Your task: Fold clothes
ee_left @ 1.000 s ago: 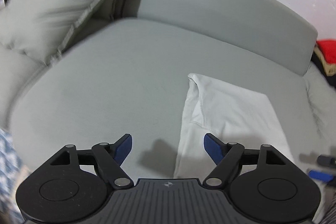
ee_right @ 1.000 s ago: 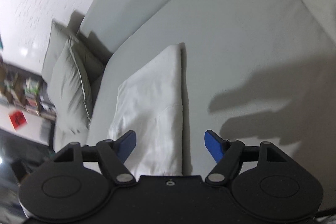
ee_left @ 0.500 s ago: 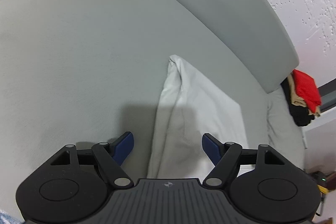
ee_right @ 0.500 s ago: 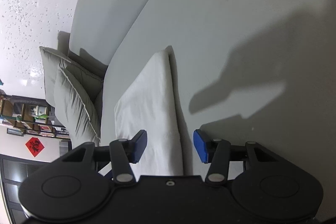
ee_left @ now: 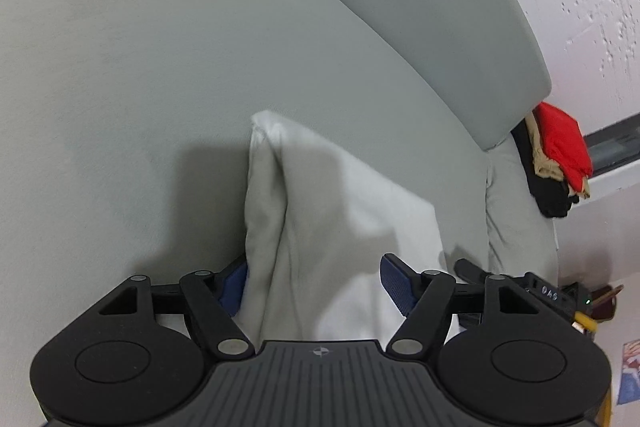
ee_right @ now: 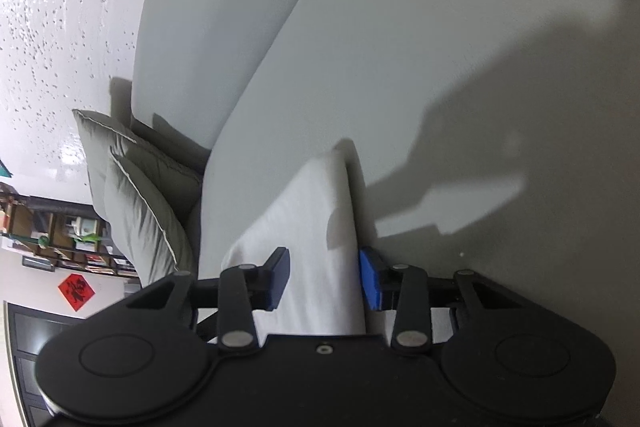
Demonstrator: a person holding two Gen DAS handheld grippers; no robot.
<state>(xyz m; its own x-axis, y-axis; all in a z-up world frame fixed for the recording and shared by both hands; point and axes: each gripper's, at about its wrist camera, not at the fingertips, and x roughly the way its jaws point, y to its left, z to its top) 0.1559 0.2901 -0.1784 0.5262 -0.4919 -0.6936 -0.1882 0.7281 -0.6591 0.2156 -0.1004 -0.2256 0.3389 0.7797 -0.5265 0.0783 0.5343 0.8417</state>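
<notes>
A folded white garment [ee_left: 340, 219] lies on the grey sofa seat [ee_left: 120, 87]. My left gripper [ee_left: 314, 283] is low over the garment's near left end. Its jaws are closing, the raised left fold stands between them, and the left pad [ee_left: 234, 283] is partly hidden behind the cloth. In the right wrist view the same garment [ee_right: 312, 219] runs away from me. My right gripper [ee_right: 323, 279] straddles its near end, jaws closing. One pad [ee_right: 368, 281] sits at the folded right edge and the other is over the cloth, which is not pinched.
The sofa backrest [ee_left: 400, 7] curves behind the seat. A pile of red, tan and black clothes [ee_left: 560, 163] sits past its right end. Two grey cushions [ee_right: 136, 195] lean at the other end, with shelves and a red paper sign [ee_right: 76, 293] beyond.
Both grippers have come down and forward onto the garment's near end. The right jaws have narrowed a lot around the fold and the left jaws a little. The garment lies as before.
</notes>
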